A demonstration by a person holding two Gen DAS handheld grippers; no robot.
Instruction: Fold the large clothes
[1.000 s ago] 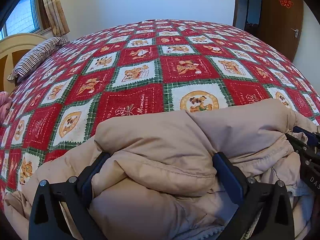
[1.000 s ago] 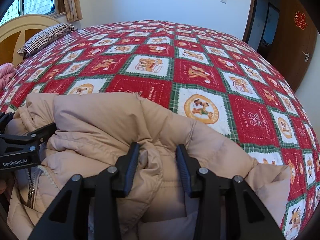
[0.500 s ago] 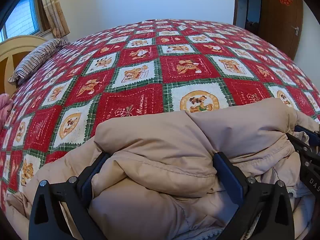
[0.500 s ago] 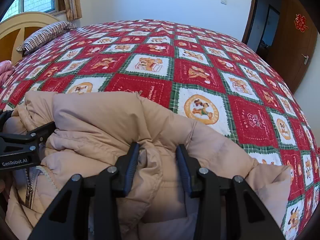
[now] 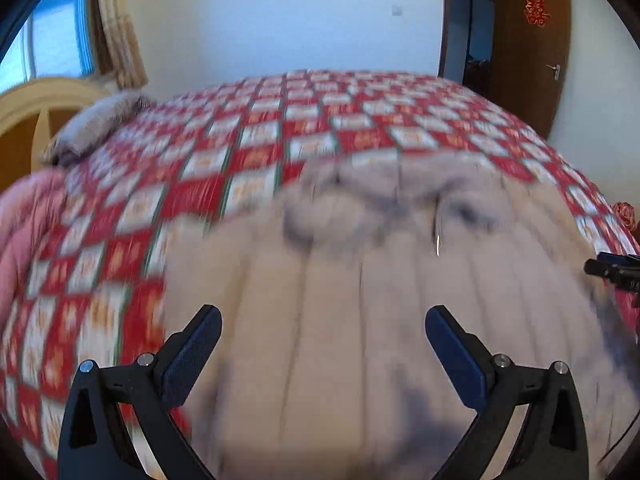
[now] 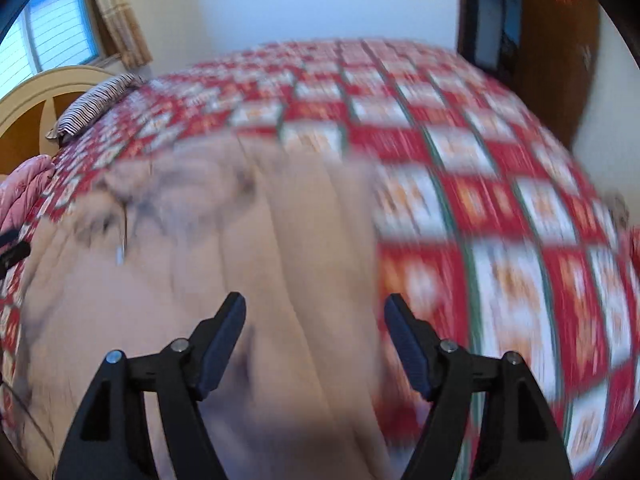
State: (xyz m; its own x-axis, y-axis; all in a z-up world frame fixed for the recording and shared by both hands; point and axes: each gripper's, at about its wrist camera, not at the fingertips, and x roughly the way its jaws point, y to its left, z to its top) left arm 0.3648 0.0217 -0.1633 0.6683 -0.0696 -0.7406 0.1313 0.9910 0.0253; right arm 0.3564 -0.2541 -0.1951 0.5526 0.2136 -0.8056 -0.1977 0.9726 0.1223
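Plainly met heavy motion blur in both views, yet made out the main things. Found the beige quilted puffer jacket (image 5: 380, 300) lying spread wide on the bed, over the red, white and green checked bedspread (image 5: 240, 152), with its long quilting seams running away from both cameras. Made out a rumpled, bunched part at the jacket's far end and a small metal zipper pull (image 5: 438, 236) just below that bunching. Held the left tongs (image 5: 323, 314) wide open over the near part of the jacket, with nothing between the blue pads. Held the right tongs (image 6: 316, 300) open as well, gripping nothing, over the jacket's right edge, where beige cloth met the bedspread. Could not tell whether either pair touched the cloth. Caught the tip of the right tongs at the right edge of the left wrist view, beside the jacket's right side. Saw a striped pillow (image 5: 96, 124) at the far left corner of the bed, against the cream curved wooden headboard (image 5: 24, 104), and a pink padded garment (image 5: 24, 232) bunched at the bed's left edge, apart from the jacket. Noted a window with a tan curtain (image 5: 120, 40) behind the headboard and a brown wooden door (image 5: 528, 40) at far right.
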